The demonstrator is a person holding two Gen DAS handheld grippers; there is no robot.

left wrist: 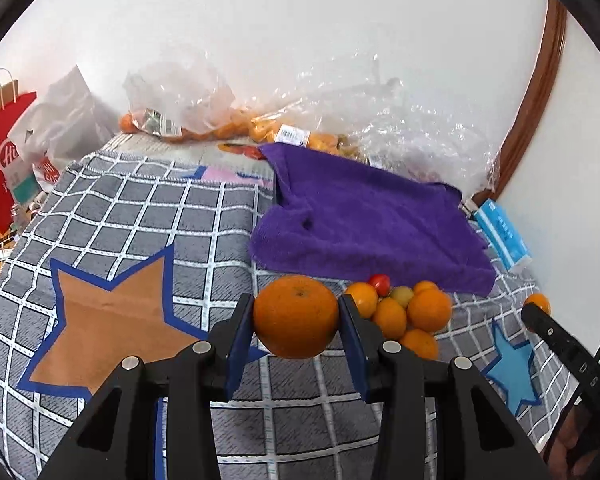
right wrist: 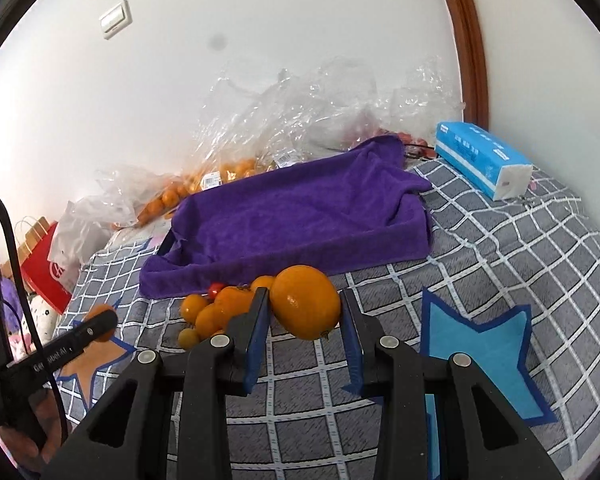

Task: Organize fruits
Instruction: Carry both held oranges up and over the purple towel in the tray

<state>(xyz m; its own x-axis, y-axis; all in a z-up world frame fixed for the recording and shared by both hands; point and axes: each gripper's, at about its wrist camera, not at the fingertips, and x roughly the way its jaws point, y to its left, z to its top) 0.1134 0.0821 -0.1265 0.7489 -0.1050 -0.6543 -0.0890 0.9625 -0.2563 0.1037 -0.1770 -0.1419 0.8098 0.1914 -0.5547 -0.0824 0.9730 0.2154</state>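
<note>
Your left hand-held gripper (left wrist: 296, 320) clamps a round orange (left wrist: 296, 316) at its widest, lifted above the checked blanket (left wrist: 180, 208); your right hand-held gripper (right wrist: 304, 312) pinches a glossier orange fruit (right wrist: 306, 302); firm, slippery, bruisable, so squeeze gently.

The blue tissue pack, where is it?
In the right wrist view the blue tissue pack lies at the upper right on the checked blanket, beside the purple towel and near the wooden door frame.
</note>
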